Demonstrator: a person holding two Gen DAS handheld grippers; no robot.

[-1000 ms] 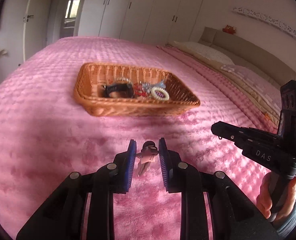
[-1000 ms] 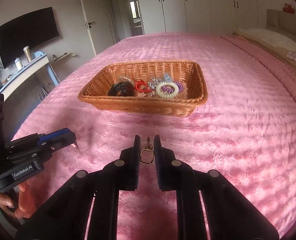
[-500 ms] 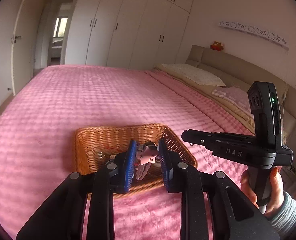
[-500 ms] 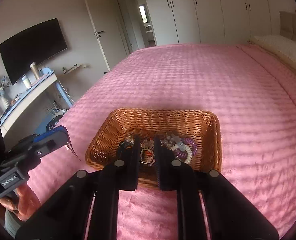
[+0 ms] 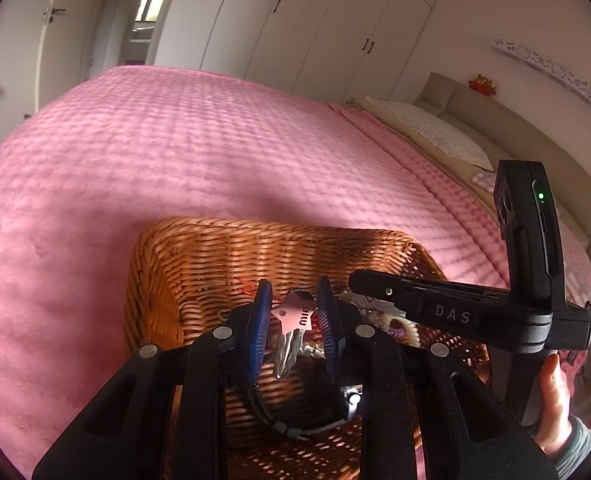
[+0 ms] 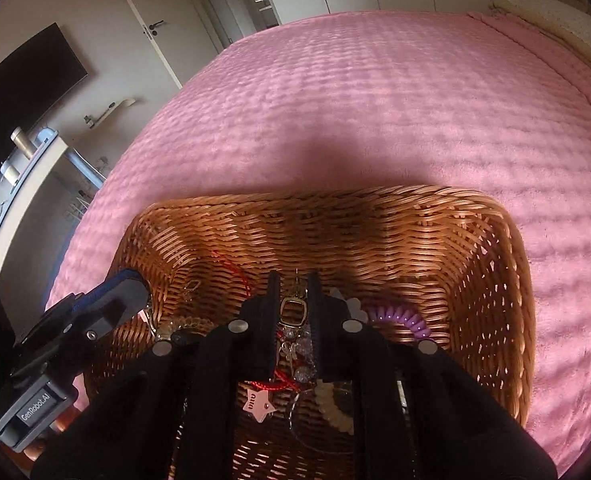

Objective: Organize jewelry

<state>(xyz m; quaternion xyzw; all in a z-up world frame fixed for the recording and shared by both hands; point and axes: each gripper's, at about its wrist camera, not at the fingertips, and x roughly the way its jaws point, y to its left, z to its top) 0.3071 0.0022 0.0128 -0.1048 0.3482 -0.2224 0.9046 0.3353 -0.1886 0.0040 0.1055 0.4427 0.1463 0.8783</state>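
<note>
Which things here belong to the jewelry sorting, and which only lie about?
Belonging to the job:
- wicker basket
- pink star charm, held in the left gripper
- gold rectangular earring, held in the right gripper
- purple coil hair tie in the basket

Just lying about:
- pink bedspread
- pillow
- television

You've got a bright pink bedspread (image 6: pixel 375 100) with a waffle-ish quilted texture, and a honey-brown woven wicker basket (image 6: pixel 375 220) sitting on it. Your left gripper (image 5: pixel 293 304) has blue ridged pads on black fingers, pinching a pale pink star charm (image 5: pixel 293 316). There's a purple coil hair tie (image 6: pixel 399 316) in the basket and thin red cord (image 6: pixel 235 268).
</note>
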